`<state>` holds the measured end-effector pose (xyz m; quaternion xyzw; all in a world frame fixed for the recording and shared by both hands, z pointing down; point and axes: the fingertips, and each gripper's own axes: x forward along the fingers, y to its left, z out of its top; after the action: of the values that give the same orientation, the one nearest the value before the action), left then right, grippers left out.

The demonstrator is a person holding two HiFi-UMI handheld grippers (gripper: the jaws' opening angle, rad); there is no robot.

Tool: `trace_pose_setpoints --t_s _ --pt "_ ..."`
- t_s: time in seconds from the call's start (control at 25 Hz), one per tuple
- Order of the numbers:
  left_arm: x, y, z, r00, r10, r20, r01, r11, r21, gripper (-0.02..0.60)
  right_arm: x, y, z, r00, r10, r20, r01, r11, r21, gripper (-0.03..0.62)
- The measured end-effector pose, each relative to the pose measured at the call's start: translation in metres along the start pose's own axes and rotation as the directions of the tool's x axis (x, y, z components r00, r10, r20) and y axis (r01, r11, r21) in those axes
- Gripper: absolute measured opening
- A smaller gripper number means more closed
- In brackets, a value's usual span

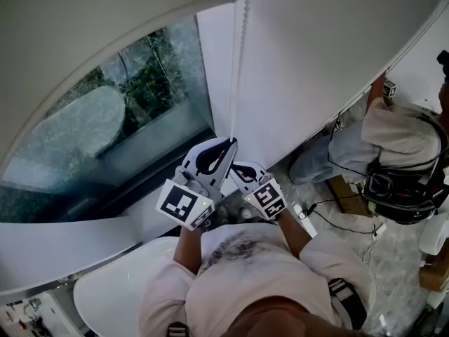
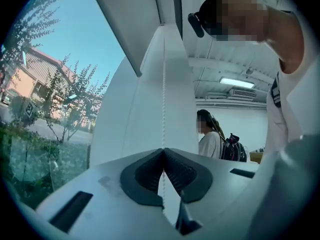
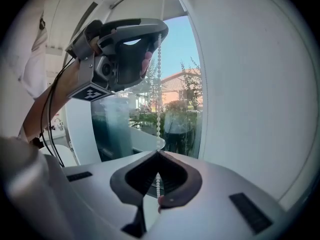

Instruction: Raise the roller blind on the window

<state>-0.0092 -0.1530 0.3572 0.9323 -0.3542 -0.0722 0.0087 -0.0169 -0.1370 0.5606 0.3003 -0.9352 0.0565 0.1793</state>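
Both grippers are clamping the bead chain (image 1: 239,62), which is hanging down the centre of the head view beside the window (image 1: 151,93).

- Left gripper (image 1: 228,143): jaws are pinching shut on the chain, the strand running straight into the closed pads (image 2: 150,171).
- Right gripper (image 1: 237,168): just below and right of it, pinching the same chain, beads threading through its closed pads (image 3: 176,176).
- Roller blind (image 1: 77,41) is covering the upper left of the head view, with glass showing below its hem, so I'm judging it part-raised.

For the pull I'm suggesting:
- Draw straight down along the chain, not out from the wall.
- Let go with one gripper at a time so the chain keeps its tension.
- Re-grip high, near the top of the frame.
- If the hem drops, switch strands.
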Motion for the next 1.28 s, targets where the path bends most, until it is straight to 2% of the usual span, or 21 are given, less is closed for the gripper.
trace_pose_setpoints --t_s 0.2,0.68,1.28 --pt "-0.001 0.001 -0.021 1.000 0.002 -0.030 -0.003 1.000 -0.028 0.009 0.006 -0.003 -0.029 0.998 0.001 -0.055 -0.001 1.000 0.005 0.061" --pt "-0.009 -0.004 -0.070 0.993 -0.004 -0.119 -0.007 0.996 -0.085 0.008 0.011 0.000 -0.065 0.991 0.025 -0.135 -0.019 0.999 0.046 0.061" --pt "-0.016 0.001 -0.124 0.985 0.000 -0.175 -0.024 0.990 -0.136 0.008 0.027 0.006 -0.117 0.964 0.060 -0.260 -0.042 0.996 0.073 0.061"
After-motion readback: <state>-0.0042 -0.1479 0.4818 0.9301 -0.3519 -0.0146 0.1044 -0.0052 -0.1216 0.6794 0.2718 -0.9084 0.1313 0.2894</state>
